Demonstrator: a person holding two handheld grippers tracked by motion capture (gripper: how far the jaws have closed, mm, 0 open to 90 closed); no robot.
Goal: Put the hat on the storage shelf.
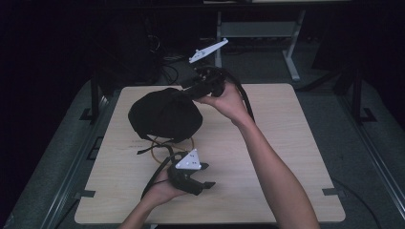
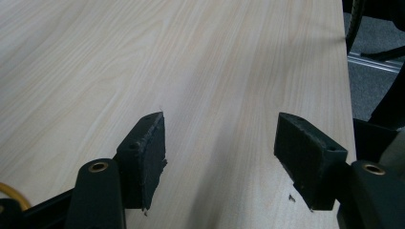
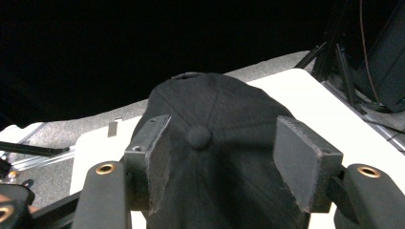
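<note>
On the left half of the pale wooden table (image 1: pixel 267 157) sits a black cap (image 1: pixel 165 113), crown up, toward the far edge. In the right gripper view the cap (image 3: pixel 215 114) shows its panels and seams, with the round top button (image 3: pixel 199 136) lying in line between the two black jaws. From under the near side of the cap, in the high view, a yellow ring (image 1: pixel 165 153) and a dark strap (image 1: pixel 149 149) come out onto the wood.

Just nearer than the cap, the left gripper (image 1: pixel 206 175) rests low over the table in the person's left hand (image 1: pixel 162 188), its grey three-cornered plate (image 1: pixel 188 160) on top and its jaws pointing toward the right. In the left gripper view its jaws stand wide apart with nothing between them, just bare wood grain; the left gripper (image 2: pixel 219 143) touches no object there, and a sliver of the yellow ring (image 2: pixel 9 193) shows at the lower left corner.

Further right and farther back, the right hand (image 1: pixel 229 100) holds the right gripper (image 1: pixel 187 91) at the far right side of the cap, aimed leftward at it, its white plate (image 1: pixel 207 51) raised behind. The right gripper (image 3: pixel 222 143) has its jaws spread fairly wide on either side of the crown; the pads do not press on the fabric, so the cap is not gripped, and whether a pad brushes it cannot be told
</note>
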